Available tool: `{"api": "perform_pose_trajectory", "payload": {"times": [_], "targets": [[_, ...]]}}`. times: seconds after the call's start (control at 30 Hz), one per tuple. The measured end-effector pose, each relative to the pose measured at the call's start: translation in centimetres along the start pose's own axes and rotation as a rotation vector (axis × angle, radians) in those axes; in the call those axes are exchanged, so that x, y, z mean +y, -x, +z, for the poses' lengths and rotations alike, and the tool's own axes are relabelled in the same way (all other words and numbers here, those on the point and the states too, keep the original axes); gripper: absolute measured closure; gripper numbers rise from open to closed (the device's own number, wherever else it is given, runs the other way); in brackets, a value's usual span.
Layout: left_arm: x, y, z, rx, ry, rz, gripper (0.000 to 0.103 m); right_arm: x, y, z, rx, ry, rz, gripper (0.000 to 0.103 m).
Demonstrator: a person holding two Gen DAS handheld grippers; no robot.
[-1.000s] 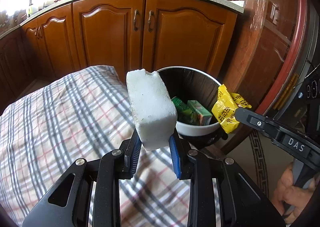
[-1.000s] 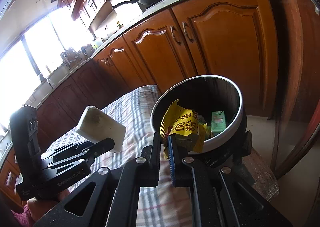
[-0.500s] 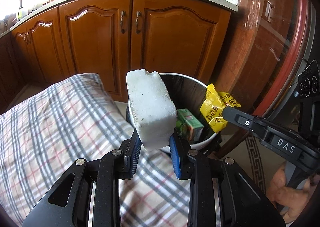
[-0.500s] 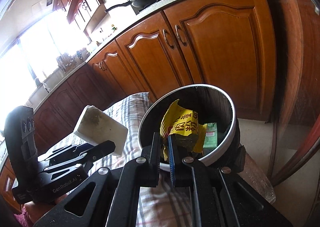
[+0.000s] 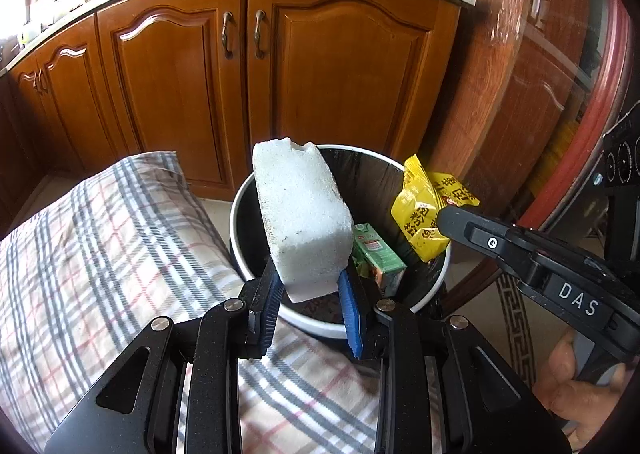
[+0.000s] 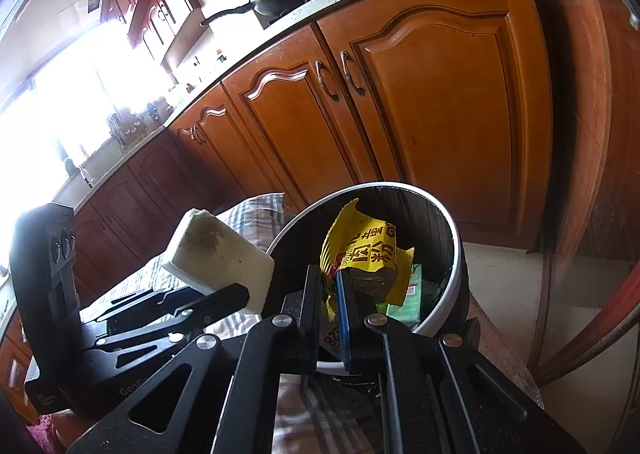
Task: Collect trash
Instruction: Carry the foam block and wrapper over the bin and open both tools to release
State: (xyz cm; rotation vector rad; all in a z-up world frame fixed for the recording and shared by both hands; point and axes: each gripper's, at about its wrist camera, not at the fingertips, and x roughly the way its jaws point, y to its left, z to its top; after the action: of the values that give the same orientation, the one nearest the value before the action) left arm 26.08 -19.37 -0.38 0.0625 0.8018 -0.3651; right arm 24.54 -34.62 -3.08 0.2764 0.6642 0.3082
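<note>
Holding a white foam block [image 5: 302, 224] between the blue pads of your left claw [image 5: 309, 296], you had it poised over the near-left rim of the trash bin [image 5: 240, 230], its long body tilted up and away from the fingers. Your left claw was clamped on the block's lower end, the jaws only as far apart as the block is thick. From the right wrist camera the block [image 6: 218, 254] showed a dirty, brownish face and sat just left of the bin [image 6: 456, 286].

Your right claw [image 6: 329, 294] was pinched nearly together on a yellow snack wrapper [image 6: 366, 250], which hung above the bin's open mouth; in the left wrist view the same wrapper [image 5: 422, 220] stood over the bin's far-right rim. Red and black Chinese characters ran across the wrapper, too crumpled for you to read whole. The side of your right claw [image 5: 442, 216] carried the letters "DAS".

Inside the black-lined bin lay a green carton [image 5: 378, 254] with a white and red label, its print too small to read. The bin stood against a plaid cloth [image 5: 120, 254] covering the table, with wooden cabinets [image 5: 340, 86] behind.
</note>
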Motion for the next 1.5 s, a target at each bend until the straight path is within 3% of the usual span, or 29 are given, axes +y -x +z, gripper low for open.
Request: {"api": "perform_pose_trajectory", "payload": {"times": [1.5], "targets": [[-1.0, -4.8, 1.7, 0.082, -0.003, 0.002, 0.073, -2.1, -4.1, 2.7, 0.098, -0.033, 0.001, 0.094]]}}
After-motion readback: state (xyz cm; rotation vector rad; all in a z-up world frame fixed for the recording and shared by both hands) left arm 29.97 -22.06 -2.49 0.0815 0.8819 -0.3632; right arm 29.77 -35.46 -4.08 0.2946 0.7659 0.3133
